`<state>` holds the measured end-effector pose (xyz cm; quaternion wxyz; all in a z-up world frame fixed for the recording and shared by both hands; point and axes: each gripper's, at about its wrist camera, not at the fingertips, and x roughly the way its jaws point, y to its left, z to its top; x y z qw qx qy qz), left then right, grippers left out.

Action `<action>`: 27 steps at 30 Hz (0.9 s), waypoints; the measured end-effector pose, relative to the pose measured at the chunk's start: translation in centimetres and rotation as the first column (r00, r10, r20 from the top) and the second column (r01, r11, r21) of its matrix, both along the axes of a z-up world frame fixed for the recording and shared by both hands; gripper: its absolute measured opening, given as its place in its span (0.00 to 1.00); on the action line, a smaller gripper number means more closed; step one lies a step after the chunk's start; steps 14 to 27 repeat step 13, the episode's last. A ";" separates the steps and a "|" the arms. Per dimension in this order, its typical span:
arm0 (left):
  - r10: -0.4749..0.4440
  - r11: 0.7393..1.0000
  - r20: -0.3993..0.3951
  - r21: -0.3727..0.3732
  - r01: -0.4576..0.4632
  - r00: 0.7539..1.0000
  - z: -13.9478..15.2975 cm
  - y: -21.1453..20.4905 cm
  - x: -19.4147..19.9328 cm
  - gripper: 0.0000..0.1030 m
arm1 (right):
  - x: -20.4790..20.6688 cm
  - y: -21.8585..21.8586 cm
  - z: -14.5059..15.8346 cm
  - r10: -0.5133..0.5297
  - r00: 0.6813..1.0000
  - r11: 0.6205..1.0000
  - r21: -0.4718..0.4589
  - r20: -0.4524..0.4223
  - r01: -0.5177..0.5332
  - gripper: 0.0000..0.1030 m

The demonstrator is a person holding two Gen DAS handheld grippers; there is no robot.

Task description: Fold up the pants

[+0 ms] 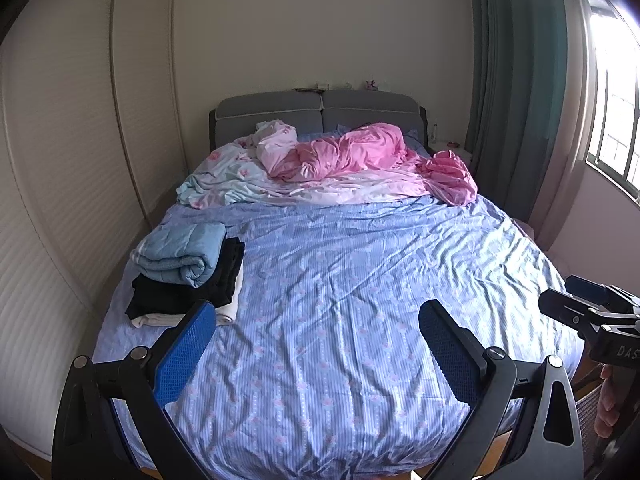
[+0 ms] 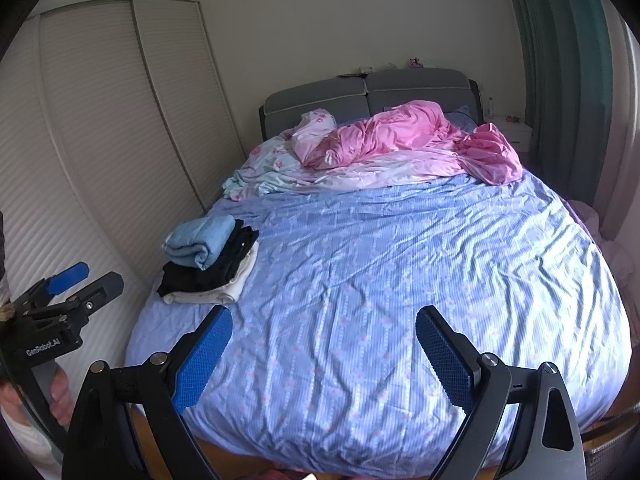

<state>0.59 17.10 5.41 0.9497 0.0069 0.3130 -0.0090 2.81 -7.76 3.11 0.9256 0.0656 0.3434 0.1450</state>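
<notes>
A stack of folded clothes lies on the left side of the bed: a folded light blue garment (image 1: 182,254) (image 2: 202,240) on top, black folded garments (image 1: 188,290) (image 2: 212,270) under it, a cream one (image 1: 228,312) (image 2: 224,294) at the bottom. My left gripper (image 1: 318,346) is open and empty, held above the foot of the bed, just right of the stack. My right gripper (image 2: 324,354) is open and empty, also above the foot of the bed. Each gripper shows at the edge of the other's view (image 1: 592,308) (image 2: 80,284).
The bed (image 1: 360,280) (image 2: 400,264) has a wrinkled blue striped cover. Crumpled pink and pale floral bedding (image 1: 352,156) (image 2: 400,136) lies at the grey headboard (image 1: 320,108). Louvred wardrobe doors (image 1: 60,160) stand on the left, green curtains (image 1: 516,100) and a window on the right.
</notes>
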 end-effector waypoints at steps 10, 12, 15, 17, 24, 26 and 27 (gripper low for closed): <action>0.004 1.000 0.003 0.003 -0.004 1.000 0.0 -0.1 -0.1 1.00 | 0.4 0.3 0.2 0.004 1.000 1.000 -0.001 0.001 -0.004 0.91; 0.003 1.000 0.003 0.001 -0.003 1.000 0.0 -0.1 -0.1 1.00 | 0.4 0.3 0.2 0.005 1.000 1.000 -0.002 -0.001 -0.005 0.91; 0.002 1.000 0.003 0.002 -0.002 1.000 0.0 -0.1 -0.1 1.00 | 0.4 0.3 0.3 0.005 1.000 1.000 -0.002 0.000 -0.005 0.91; 0.002 1.000 0.003 0.002 -0.002 1.000 0.0 -0.1 -0.1 1.00 | 0.4 0.3 0.3 0.005 1.000 1.000 -0.002 0.000 -0.005 0.91; 0.002 1.000 0.003 0.002 -0.002 1.000 0.0 -0.1 -0.1 1.00 | 0.4 0.3 0.3 0.005 1.000 1.000 -0.002 0.000 -0.005 0.91; 0.002 1.000 0.003 0.002 -0.002 1.000 0.0 -0.1 -0.1 1.00 | 0.4 0.3 0.3 0.005 1.000 1.000 -0.002 0.000 -0.005 0.91; 0.002 1.000 0.003 0.002 -0.002 1.000 0.0 -0.1 -0.1 1.00 | 0.4 0.3 0.3 0.005 1.000 1.000 -0.002 0.000 -0.005 0.91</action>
